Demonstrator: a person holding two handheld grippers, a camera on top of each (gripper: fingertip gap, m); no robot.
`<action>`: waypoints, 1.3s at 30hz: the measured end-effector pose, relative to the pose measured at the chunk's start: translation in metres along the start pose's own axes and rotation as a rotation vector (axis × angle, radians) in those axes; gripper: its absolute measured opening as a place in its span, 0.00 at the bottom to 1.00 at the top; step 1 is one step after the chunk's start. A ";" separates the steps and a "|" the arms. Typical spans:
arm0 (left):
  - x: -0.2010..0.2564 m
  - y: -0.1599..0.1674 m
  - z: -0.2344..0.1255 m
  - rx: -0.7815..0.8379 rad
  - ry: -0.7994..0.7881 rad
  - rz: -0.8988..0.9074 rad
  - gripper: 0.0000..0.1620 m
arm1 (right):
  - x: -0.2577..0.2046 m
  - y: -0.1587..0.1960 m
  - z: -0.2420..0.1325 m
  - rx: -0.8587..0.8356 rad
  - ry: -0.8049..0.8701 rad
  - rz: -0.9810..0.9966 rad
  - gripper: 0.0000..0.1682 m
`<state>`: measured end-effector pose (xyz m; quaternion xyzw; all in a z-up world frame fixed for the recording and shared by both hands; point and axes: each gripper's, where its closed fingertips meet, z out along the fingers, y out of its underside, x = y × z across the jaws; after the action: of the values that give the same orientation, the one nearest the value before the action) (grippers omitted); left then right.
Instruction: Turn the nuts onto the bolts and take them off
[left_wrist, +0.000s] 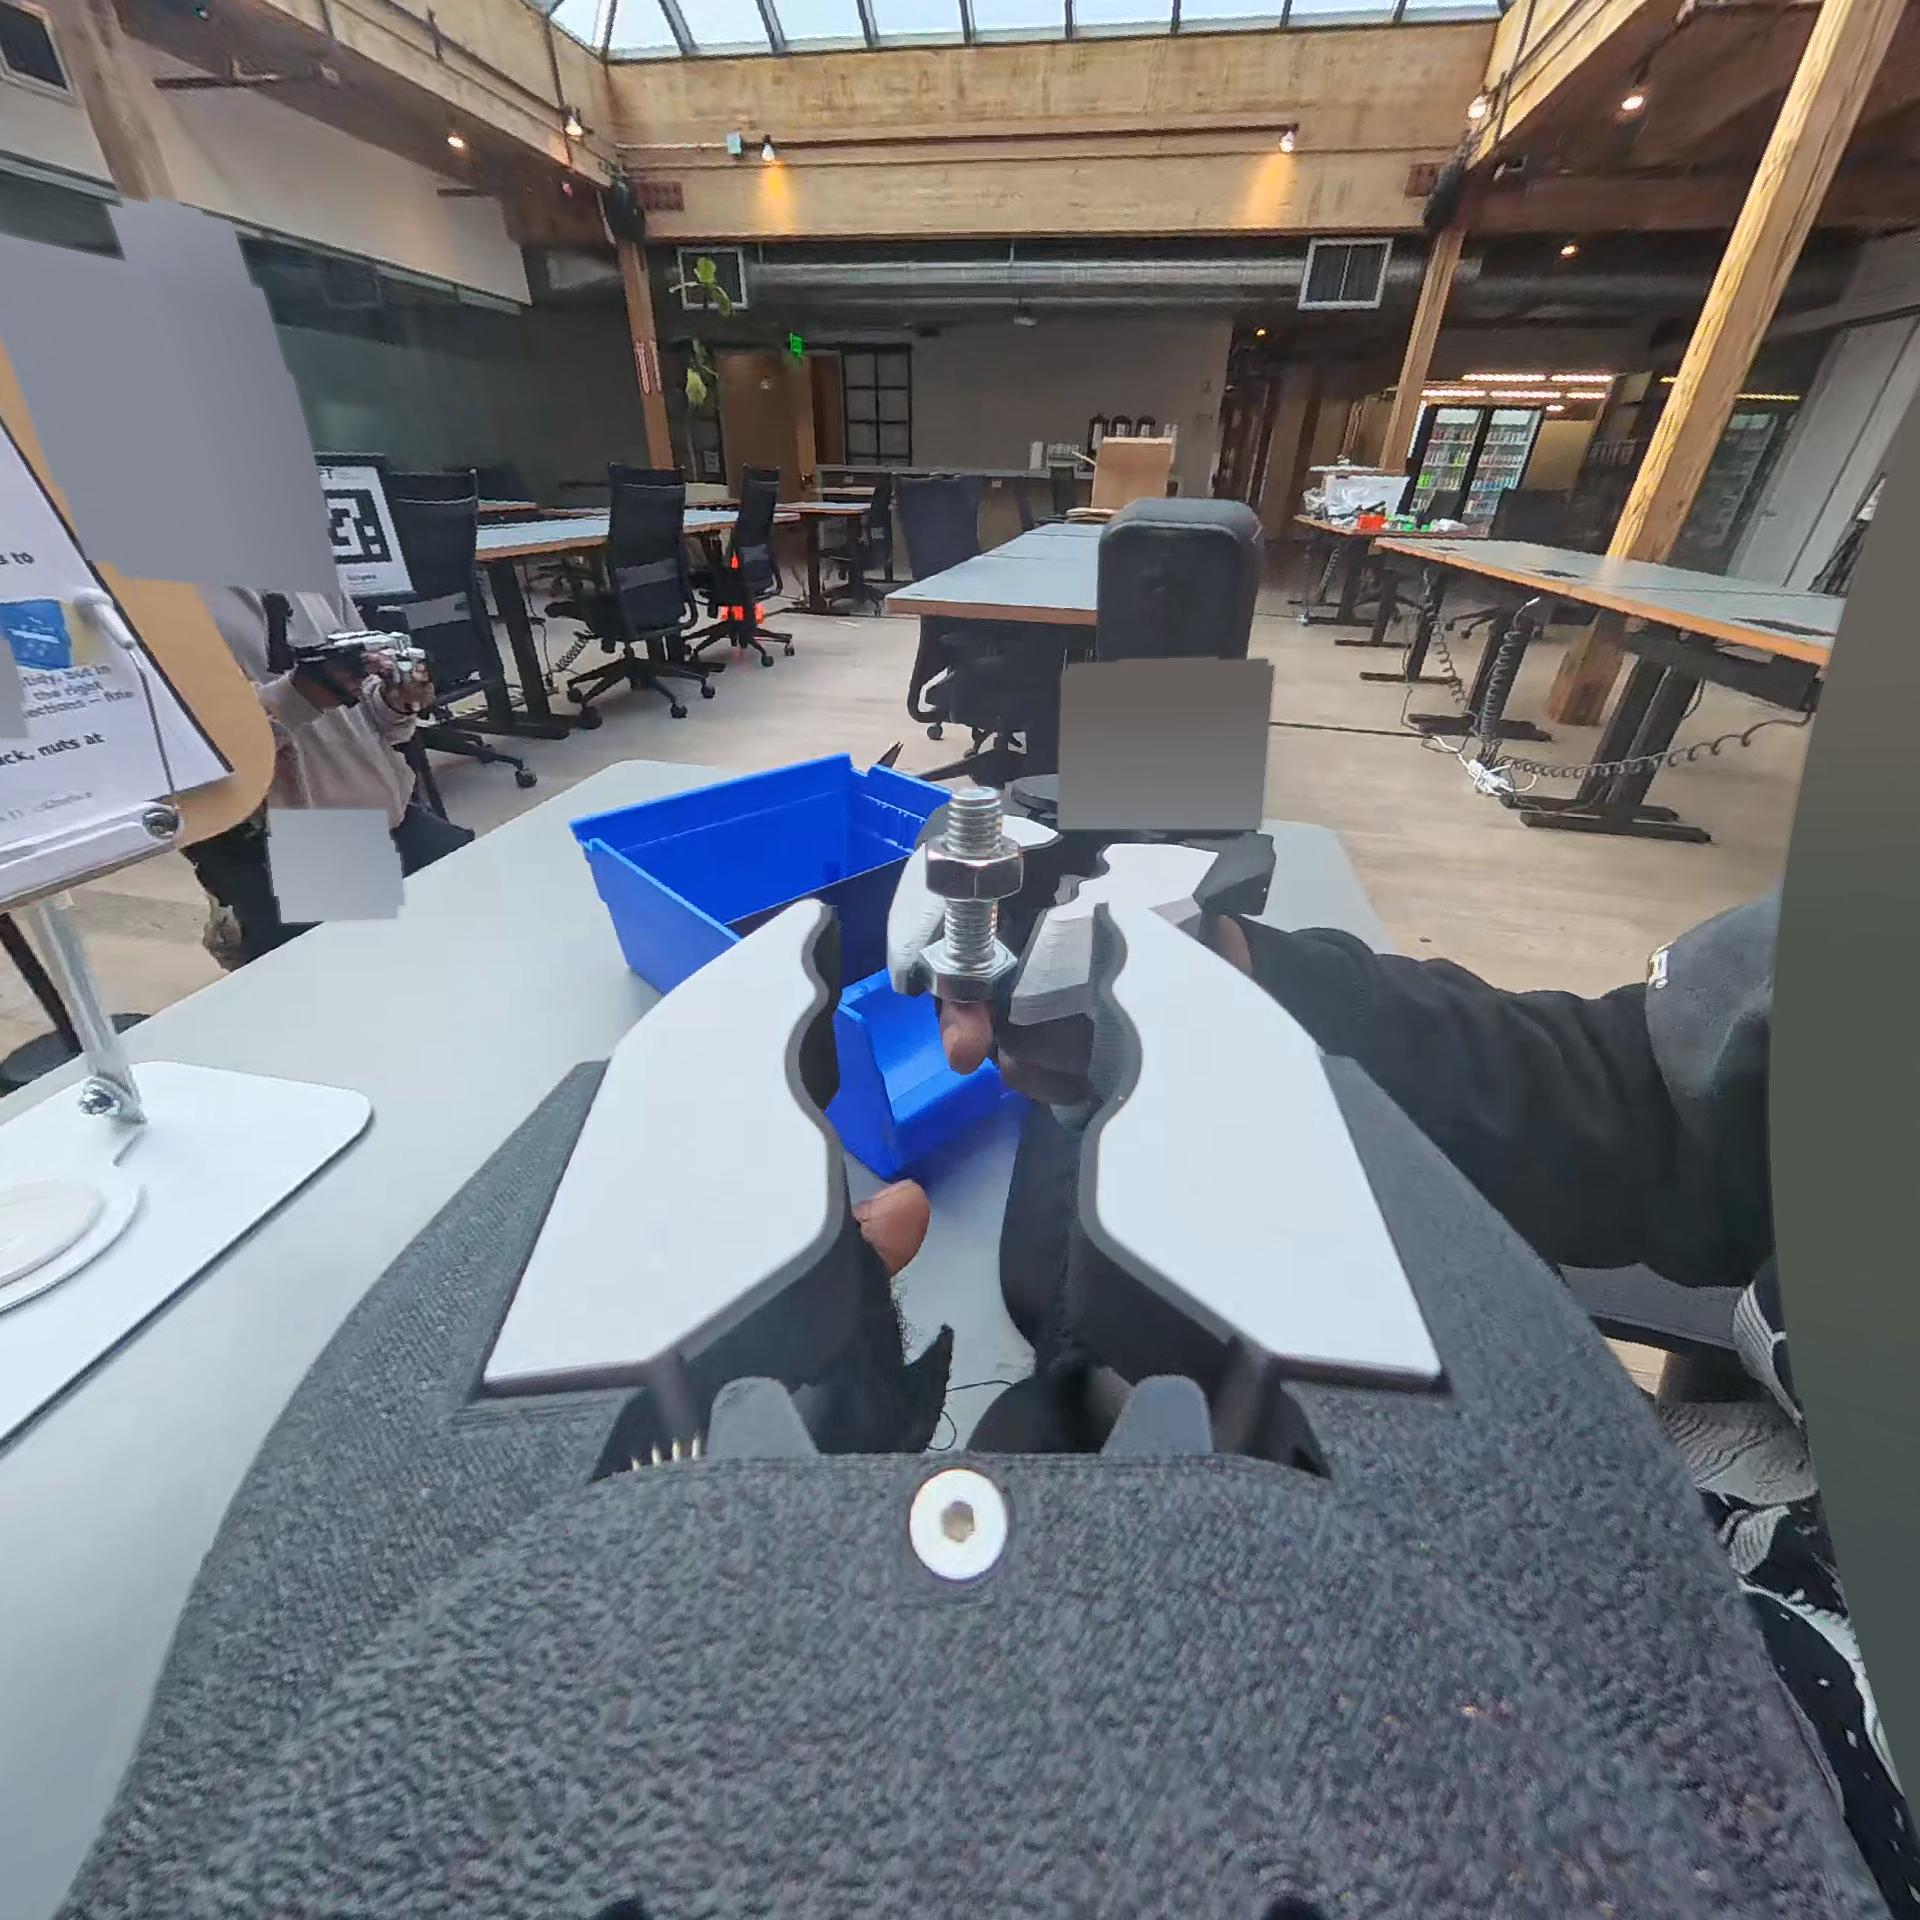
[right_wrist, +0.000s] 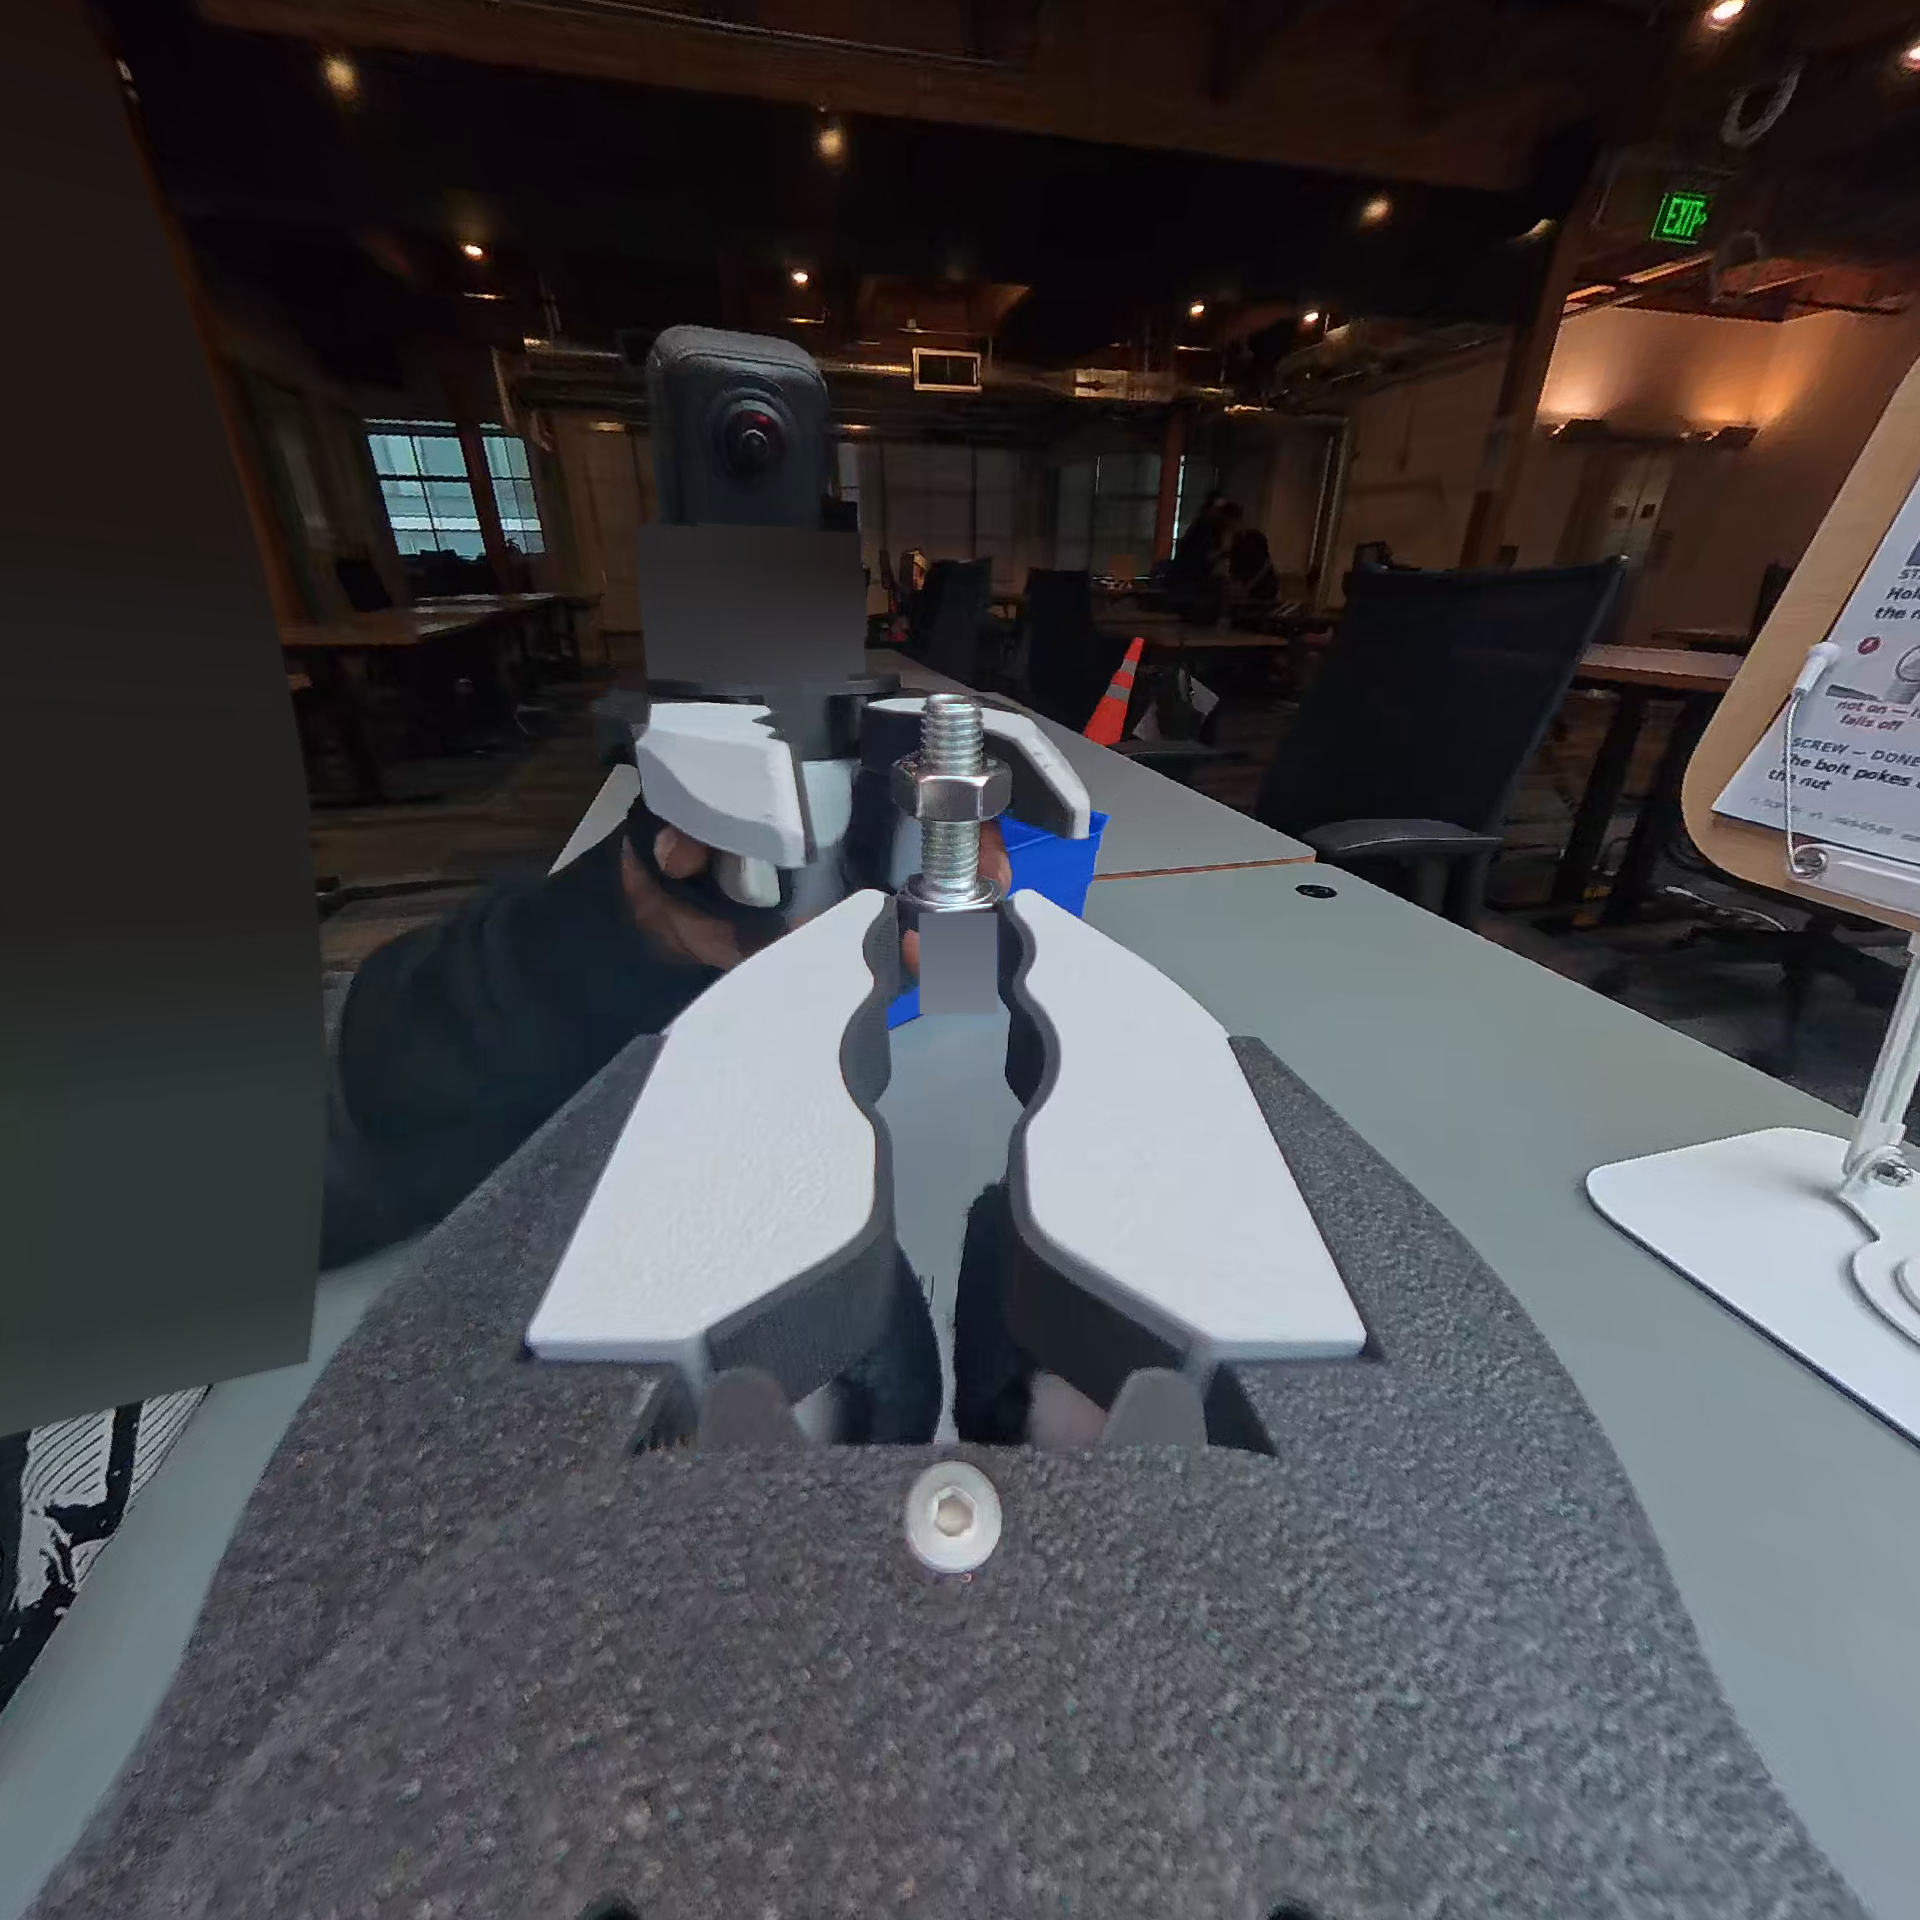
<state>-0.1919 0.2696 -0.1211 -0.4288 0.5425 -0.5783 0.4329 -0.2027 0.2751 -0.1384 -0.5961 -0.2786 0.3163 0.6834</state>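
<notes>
Upright above the table (right_wrist: 1403, 1039), the bolt (right_wrist: 951, 831) has its head pinched in the right gripper (right_wrist: 951, 940) jaws; the left gripper (left_wrist: 961, 940) jaws stand spread. Judgement: close squarely on the nut's (right_wrist: 951, 787) flats, then turn.

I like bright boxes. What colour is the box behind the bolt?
Blue box, clearest in the left wrist view.

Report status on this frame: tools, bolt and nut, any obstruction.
Right tool shut on bolt head, bolt upright. Left tool open, facing it, holding nothing. Nut partway down the thread. Blue bin behind, not obstructing.
</notes>
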 end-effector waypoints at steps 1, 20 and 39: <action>0.001 0.003 0.002 -0.011 0.008 -0.005 0.28 | -0.001 0.001 0.001 -0.005 -0.003 -0.003 0.10; 0.004 0.019 -0.003 -0.008 0.028 -0.012 0.06 | 0.001 -0.022 -0.018 -0.072 0.031 0.020 0.20; -0.002 0.058 0.002 -0.101 -0.076 0.075 0.29 | -0.003 -0.003 0.001 -0.225 0.032 0.001 0.05</action>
<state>-0.1877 0.2691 -0.1793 -0.4511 0.5699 -0.5170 0.4521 -0.2054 0.2731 -0.1351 -0.6739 -0.3013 0.2738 0.6165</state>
